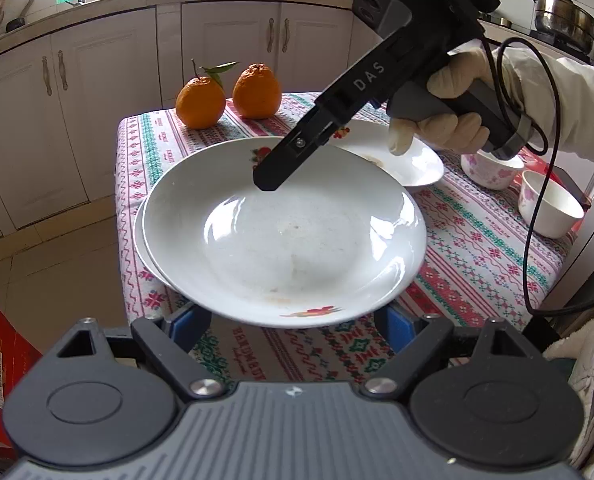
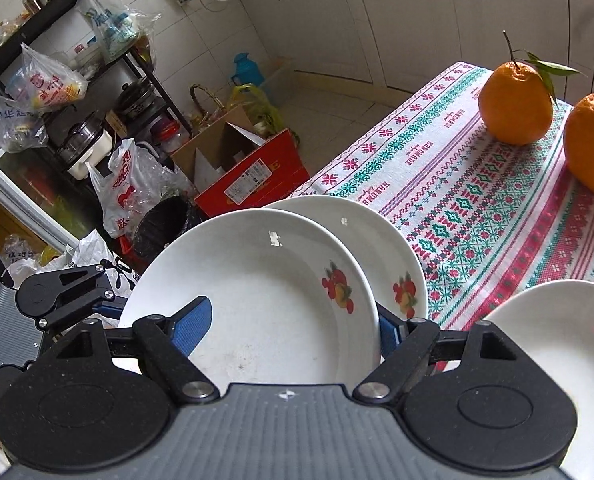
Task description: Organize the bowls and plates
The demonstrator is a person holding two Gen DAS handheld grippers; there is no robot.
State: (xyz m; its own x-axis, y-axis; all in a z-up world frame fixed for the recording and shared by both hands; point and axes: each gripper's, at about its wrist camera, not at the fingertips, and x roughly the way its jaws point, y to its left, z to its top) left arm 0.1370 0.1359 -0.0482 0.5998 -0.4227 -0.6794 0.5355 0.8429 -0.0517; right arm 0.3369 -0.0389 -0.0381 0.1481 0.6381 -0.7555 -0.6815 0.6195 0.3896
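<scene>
A white plate with a fruit print [image 1: 281, 240] lies shifted on a second plate [image 1: 143, 240] at the near left corner of the table [image 1: 477, 248]. My left gripper [image 1: 293, 320] is open, its blue pads [image 1: 189, 320] wide apart and their tips hidden under the top plate's near rim. My right gripper [image 2: 293, 328] is open too. One of its pads [image 2: 193, 328] hangs over the top plate [image 2: 257, 300], the other sits behind the rim beside the lower plate [image 2: 381, 240]. In the left wrist view the right gripper [image 1: 269, 180] points down over the plate's far side.
A third plate [image 1: 409, 156] lies behind the stack, with two flowered bowls [image 1: 493, 168] [image 1: 549, 208] at the right edge. Two oranges [image 1: 201, 100] [image 1: 257, 92] stand at the far side. A red box [image 2: 253, 176], a bin [image 2: 161, 224] and bags crowd the floor to the left.
</scene>
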